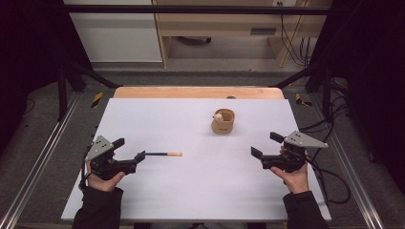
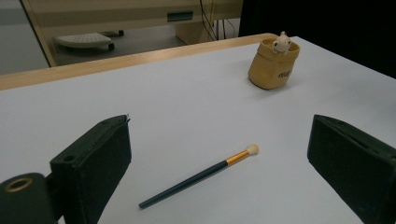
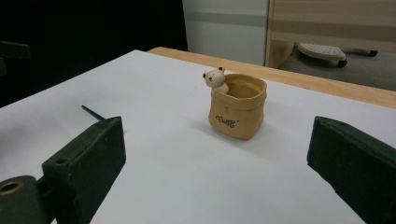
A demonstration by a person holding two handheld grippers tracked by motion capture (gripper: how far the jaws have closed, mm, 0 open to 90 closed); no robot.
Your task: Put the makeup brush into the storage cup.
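Lying between wide-open left fingers (image 2: 219, 154), the brush (image 2: 201, 176); right fingers (image 3: 215, 154) wide, facing the cup (image 3: 237, 112).

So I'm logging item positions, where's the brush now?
The brush lies flat left of the table's middle in the high view, just ahead of the left gripper.

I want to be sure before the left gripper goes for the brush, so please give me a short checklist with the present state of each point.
1. Left gripper jaws open wide, nothing between them: ok.
2. Brush lies flat on the table, in front of the left gripper and apart from its jaws: ok.
3. Nothing lies around the brush that could block a grasp: ok.
4. Cup with the small bear figure stands upright, mouth facing up: ok.
5. Right gripper open, holding nothing, away from the cup: ok.
6. Inside of the cup is free: cannot tell, the bottom is hidden.
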